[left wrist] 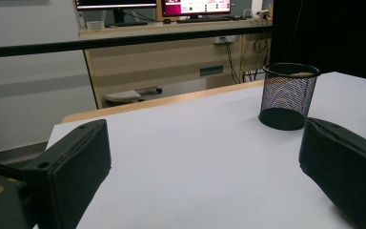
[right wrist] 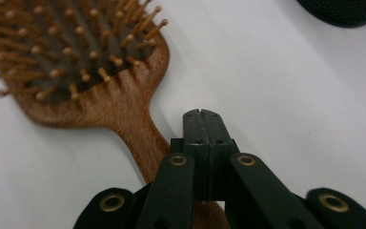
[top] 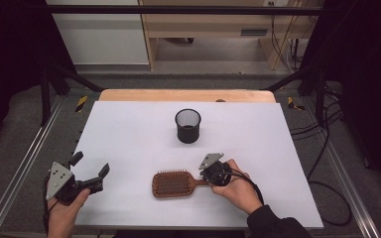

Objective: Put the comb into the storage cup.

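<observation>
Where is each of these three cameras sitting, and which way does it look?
High view: above the person's side, looking forward and down on the table; both hands with claws.
Left gripper view: on the left claw, facing the mesh cup; wide jaws.
Right gripper view: on the right claw, over the hairbrush; shut jaws.
Shared: cup, white tabletop.

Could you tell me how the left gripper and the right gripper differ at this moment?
The left gripper has its fingers spread wide with nothing between them; the right gripper has its fingers pressed together. The left sits away from the hairbrush; the right hovers over the brush's handle. Both are hand-held above the white table.
</observation>
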Demonstrator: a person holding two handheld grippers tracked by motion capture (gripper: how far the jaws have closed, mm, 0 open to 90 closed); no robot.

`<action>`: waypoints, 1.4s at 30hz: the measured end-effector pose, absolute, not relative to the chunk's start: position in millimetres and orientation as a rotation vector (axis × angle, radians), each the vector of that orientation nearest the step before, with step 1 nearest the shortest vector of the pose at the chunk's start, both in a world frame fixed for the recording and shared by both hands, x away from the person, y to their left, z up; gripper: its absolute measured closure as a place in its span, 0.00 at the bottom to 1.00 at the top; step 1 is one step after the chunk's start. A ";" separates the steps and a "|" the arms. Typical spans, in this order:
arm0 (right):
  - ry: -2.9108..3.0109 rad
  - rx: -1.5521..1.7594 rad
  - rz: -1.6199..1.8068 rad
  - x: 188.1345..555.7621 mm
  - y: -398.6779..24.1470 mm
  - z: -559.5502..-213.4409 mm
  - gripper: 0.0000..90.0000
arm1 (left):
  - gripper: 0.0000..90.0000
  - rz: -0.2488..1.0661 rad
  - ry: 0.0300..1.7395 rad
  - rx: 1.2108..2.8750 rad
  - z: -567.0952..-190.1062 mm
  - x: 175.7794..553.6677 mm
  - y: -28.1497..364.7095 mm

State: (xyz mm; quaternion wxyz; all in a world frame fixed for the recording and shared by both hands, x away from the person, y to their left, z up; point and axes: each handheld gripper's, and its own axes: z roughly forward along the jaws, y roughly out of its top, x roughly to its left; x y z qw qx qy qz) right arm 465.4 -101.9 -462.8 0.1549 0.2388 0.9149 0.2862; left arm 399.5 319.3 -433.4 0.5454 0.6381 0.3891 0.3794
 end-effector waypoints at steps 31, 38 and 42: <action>2.717 0.795 0.851 425.3 -106.9 -459.7 1.00 | 0.04 0.903 0.923 1.524 -434.0 399.1 319.8; 2.681 0.842 0.885 425.2 -110.8 -455.2 1.00 | 0.04 0.902 0.923 1.522 -433.9 398.8 319.9; 2.663 0.874 0.925 423.6 -114.0 -450.6 0.93 | 0.04 0.901 0.923 1.519 -433.7 398.5 319.9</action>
